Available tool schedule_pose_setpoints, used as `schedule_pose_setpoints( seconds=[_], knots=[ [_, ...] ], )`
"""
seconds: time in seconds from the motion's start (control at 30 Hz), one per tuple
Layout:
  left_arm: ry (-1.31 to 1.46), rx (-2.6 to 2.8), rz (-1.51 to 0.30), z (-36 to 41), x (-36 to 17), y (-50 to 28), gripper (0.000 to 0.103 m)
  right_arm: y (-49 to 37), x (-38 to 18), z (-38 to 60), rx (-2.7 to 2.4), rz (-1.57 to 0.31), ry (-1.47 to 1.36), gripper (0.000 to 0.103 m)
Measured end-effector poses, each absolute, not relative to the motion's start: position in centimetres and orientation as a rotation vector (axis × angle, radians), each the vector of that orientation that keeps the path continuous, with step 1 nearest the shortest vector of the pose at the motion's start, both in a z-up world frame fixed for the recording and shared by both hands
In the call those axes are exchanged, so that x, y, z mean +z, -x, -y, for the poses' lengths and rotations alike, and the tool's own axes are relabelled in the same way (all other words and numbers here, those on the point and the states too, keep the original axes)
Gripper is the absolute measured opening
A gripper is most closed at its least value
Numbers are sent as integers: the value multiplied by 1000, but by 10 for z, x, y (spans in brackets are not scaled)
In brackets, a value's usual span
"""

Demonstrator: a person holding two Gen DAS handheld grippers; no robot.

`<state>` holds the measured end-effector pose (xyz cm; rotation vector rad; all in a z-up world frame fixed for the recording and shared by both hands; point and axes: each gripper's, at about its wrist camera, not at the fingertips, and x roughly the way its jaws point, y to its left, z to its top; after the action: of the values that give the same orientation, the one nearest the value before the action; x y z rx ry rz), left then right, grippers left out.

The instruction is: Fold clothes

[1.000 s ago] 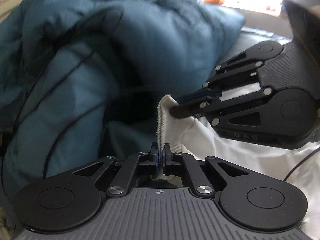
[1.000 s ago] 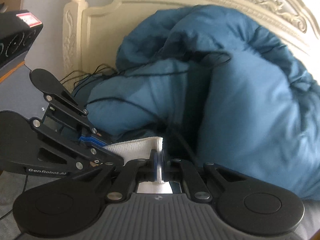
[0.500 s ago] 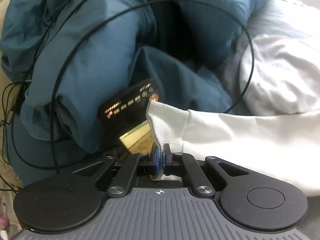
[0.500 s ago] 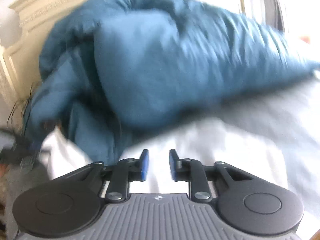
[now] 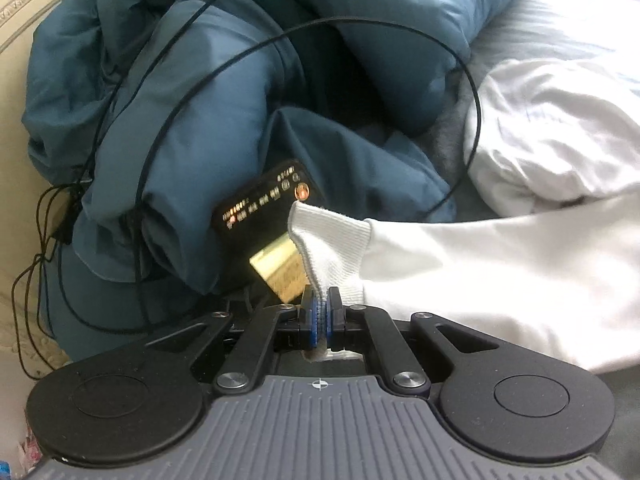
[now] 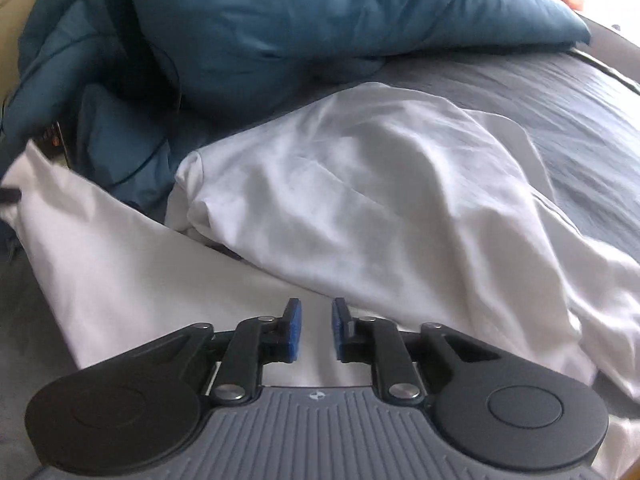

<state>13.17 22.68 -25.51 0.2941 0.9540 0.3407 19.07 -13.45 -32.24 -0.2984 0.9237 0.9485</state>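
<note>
Left hand-held gripper (image 5: 320, 312): jaws pressed together, pinching the ribbed cuff (image 5: 326, 236) of a white garment (image 5: 500, 280). The sleeve runs from the cuff away to the right of this gripper, and the bunched body of the garment lies beyond it, to the upper right. A second ago the right hand-held gripper pinched the same cuff just beside the left one; it is now gone from the left wrist view, and the cuff hangs from the left gripper alone.

Right hand-held gripper (image 6: 316, 330): jaws spread a little, blue pads (image 6: 295, 330) apart, nothing between them. Its jaws have just been opening. A second ago it faced the headboard with the cuff in its grip; now it points down at the garment, whose sleeve lies directly under and ahead of it while the rumpled body rises ahead and to the right.

Surface: a bed with a grey cover (image 6: 560, 100), seen ahead and to the right of the right gripper; the garment rests on it.

Surroundings: a heaped teal duvet (image 5: 200, 100) fills the space ahead of both grippers. Black cables (image 5: 160, 120) loop over it, one reaching the white cloth. A dark device with small orange lights (image 5: 264, 200) sits against the duvet just beyond the cuff, with a yellowish block (image 5: 280, 270) below it. A cream carved headboard (image 5: 16, 12) shows at the far left of the left gripper.
</note>
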Motion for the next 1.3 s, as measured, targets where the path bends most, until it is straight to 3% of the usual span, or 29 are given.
schedule_pose_setpoints(
  seconds=[0.17,0.4,0.67,0.93,1.3],
  knots=[
    [-304,384,-1013,-234,-287,-136,7,-196,-321,137,921,-934,343,20],
    [-314,455,-1039,-250,-283,-116,29,-192,-315,160,892,-929,297,20],
    [-269,467,-1008,-250,-255,-96,31,-170,-303,187,909,-926,271,20],
    [-141,23,-977,-139,-281,-115,31,-107,-305,224,904,-999,159,20],
    [-180,-405,-1007,71,-310,-143,32,-70,-310,464,405,-1081,-104,20]
  ],
)
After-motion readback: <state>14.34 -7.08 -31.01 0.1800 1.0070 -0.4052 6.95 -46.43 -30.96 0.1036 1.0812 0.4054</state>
